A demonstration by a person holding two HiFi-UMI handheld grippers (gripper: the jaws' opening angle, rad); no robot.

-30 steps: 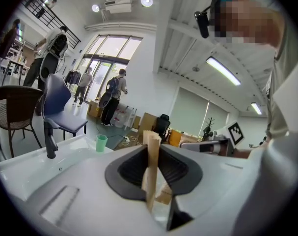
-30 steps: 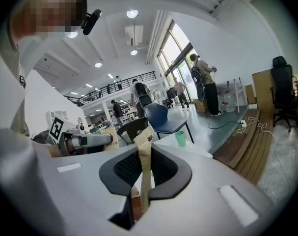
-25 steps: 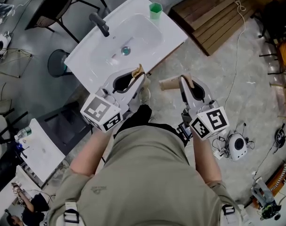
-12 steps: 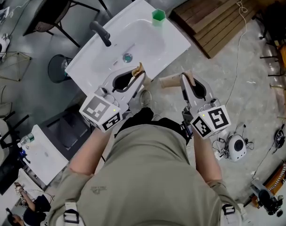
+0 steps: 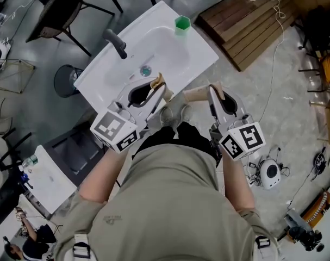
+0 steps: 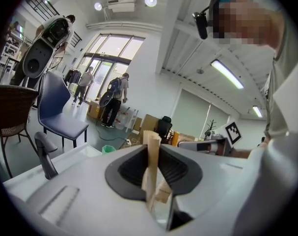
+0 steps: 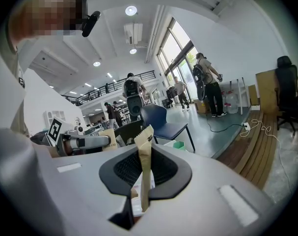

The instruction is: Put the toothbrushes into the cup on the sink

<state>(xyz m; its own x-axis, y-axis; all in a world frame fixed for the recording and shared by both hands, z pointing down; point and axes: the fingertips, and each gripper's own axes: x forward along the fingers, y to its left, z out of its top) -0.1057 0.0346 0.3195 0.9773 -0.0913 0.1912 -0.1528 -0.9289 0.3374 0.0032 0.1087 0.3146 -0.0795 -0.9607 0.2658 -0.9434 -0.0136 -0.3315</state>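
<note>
The white sink (image 5: 203,53) stands ahead of me in the head view, with a black faucet (image 5: 116,41) and a green cup (image 5: 181,23) at its far right corner. My left gripper (image 5: 160,88) hangs over the sink's near edge, shut on a toothbrush in a tan paper wrapper (image 5: 158,82). The left gripper view shows that wrapper (image 6: 151,161) pinched upright between the dark pads. My right gripper (image 5: 213,91) is just off the sink's right side, shut on a second wrapped toothbrush (image 5: 196,95). That wrapper (image 7: 144,166) stands upright in the right gripper view, with the cup (image 7: 178,144) beyond it.
A wooden pallet (image 5: 246,20) lies on the floor right of the sink, with a white cable (image 5: 273,53) trailing past it. Dark chairs (image 5: 61,10) stand at the back left, and a blue chair (image 6: 58,112) behind the sink. People stand far off. A shoe (image 5: 173,115) is below the sink's edge.
Both grippers keep their grip on the wrapped toothbrushes and stay almost where they were. The person's shoe has stepped a little to the right by the sink's near edge.
</note>
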